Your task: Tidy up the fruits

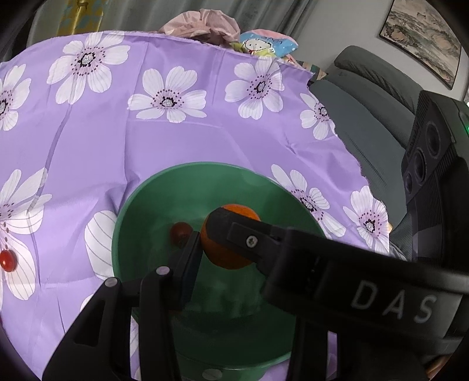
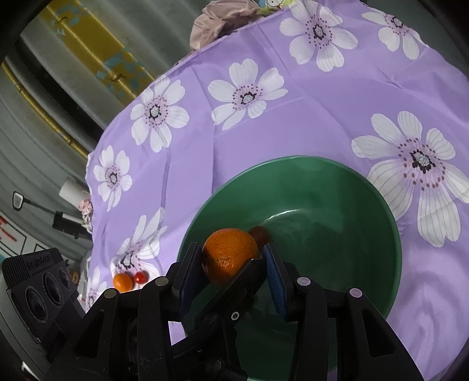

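An orange (image 1: pixel 227 258) hangs over the inside of a green bowl (image 1: pixel 164 187). My left gripper (image 1: pixel 217 249) has one pad against the orange's left side; its other finger is hidden behind the right gripper's body. In the right wrist view the same orange (image 2: pixel 230 252) sits between the blue pads of my right gripper (image 2: pixel 233 263), and the left gripper's finger crosses in front of it. Both grippers appear shut on this orange. A small dark red fruit (image 1: pixel 181 233) lies in the bowl (image 2: pixel 337 181) just behind it.
A purple flowered cloth (image 1: pixel 117 140) covers the table. On it, left of the bowl, lie a small orange (image 2: pixel 121 282) and a red cherry tomato (image 2: pixel 140 277). A pink bag (image 1: pixel 202 22) and a snack packet (image 1: pixel 263 44) sit at the far edge. A grey sofa (image 1: pixel 366 96) stands to the right.
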A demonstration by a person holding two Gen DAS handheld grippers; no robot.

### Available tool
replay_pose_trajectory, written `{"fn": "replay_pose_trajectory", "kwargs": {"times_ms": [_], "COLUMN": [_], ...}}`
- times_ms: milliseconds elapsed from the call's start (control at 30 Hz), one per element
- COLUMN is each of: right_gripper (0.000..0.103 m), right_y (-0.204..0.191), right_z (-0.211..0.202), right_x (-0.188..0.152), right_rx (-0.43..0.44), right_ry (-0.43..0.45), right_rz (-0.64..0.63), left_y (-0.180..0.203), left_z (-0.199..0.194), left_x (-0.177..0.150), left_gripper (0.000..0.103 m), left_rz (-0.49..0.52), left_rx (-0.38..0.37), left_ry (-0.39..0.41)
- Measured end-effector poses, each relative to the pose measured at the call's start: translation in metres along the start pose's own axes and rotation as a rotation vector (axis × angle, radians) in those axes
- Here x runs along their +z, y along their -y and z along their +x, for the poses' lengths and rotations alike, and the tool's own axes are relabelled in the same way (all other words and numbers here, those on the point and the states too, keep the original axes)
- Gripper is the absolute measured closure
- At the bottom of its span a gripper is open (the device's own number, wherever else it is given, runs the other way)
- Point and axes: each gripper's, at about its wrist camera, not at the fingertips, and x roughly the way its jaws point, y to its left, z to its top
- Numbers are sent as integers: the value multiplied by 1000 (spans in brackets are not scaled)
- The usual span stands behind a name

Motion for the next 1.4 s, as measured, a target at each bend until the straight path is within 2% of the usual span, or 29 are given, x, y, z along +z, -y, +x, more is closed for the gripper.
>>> {"fn": "replay_pose_trajectory", "kwargs": {"times_ms": [400, 567, 633, 800, 933, 967, 1100, 1400], "right_gripper": [58, 58, 58, 58, 52, 52, 51, 50], "right_y": [7, 11, 12, 6, 0, -2, -10, -33], "right_z": [9, 13, 12, 3, -6, -9, -14, -15], "right_x": [0, -1, -1, -1, 0, 0, 1, -3], "right_rx": [-6, -6, -18, -31, -34, -29, -14, 53], "right_ry": [-46, -70, -68, -18, 38, 52, 91, 135], "right_rz": [46, 75, 74, 50, 26, 21, 4, -51], "left_y": [-5, -3, -5, -9, -17, -20, -40, -97], "left_z": [11, 13, 12, -1, -20, -26, -51, -111], "left_x": [-1, -1, -1, -1, -1, -2, -6, -19], "left_gripper": [60, 59, 58, 48, 39, 36, 35, 35], "left_rz": [-18, -18, -35, -58, -83, -97, -160, -247], "left_rx": [10, 52, 44, 41, 57, 65, 117, 308], "left_ry": [-57, -68, -81, -57, -25, -10, 41, 100]}}
